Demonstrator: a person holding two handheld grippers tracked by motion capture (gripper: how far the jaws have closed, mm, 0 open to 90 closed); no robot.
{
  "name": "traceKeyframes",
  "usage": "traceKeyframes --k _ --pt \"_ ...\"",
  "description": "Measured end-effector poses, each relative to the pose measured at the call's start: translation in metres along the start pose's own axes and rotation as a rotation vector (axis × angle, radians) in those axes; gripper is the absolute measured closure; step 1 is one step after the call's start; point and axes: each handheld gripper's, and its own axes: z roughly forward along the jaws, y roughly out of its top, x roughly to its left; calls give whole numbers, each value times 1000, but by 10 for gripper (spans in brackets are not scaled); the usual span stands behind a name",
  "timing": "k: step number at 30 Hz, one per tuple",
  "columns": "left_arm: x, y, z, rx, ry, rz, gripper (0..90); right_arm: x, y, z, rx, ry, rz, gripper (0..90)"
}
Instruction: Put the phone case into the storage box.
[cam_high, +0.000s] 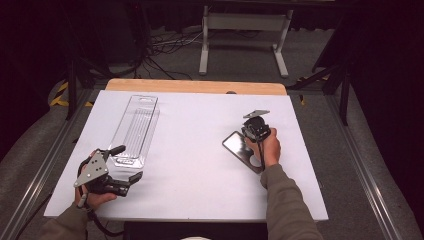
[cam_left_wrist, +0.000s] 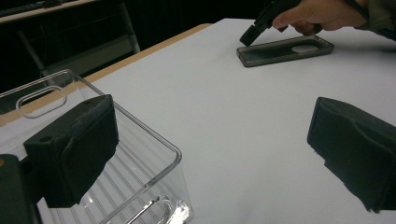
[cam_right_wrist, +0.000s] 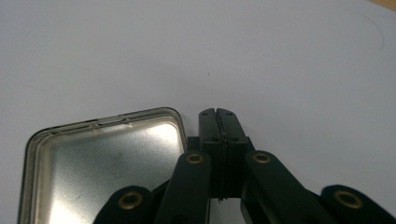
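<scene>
Overhead view plus two gripper-mounted close-ups

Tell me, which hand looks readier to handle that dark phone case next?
The right. Its gripper hangs at the phone case's far corner, fingers shut with nothing between them. The left gripper sits open across the table beside the clear plastic package.

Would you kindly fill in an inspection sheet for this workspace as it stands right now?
Surface: white table top, wooden edge at the far side.
Job's things: dark phone case lying flat, open side up, by the right gripper; clear plastic blister pack lying flat by the left gripper.
Clutter: nothing seen.
Grippers: right gripper shut, empty, tips just beside the case's corner; left gripper open, empty, one jaw over the pack's near end.
Cables: one trails from the left gripper off the near edge; a tangle on the floor beyond the table.
Surroundings: grey floor, white stand legs, dark background.
</scene>
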Motion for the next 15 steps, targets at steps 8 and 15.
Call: traceKeyframes --k 8,15 --pt "0 0 0 4 -4 1 29 0 2 6 24 7 7 900" --pt "0 0 1 10 -8 2 31 1 2 6 24 12 0 900"
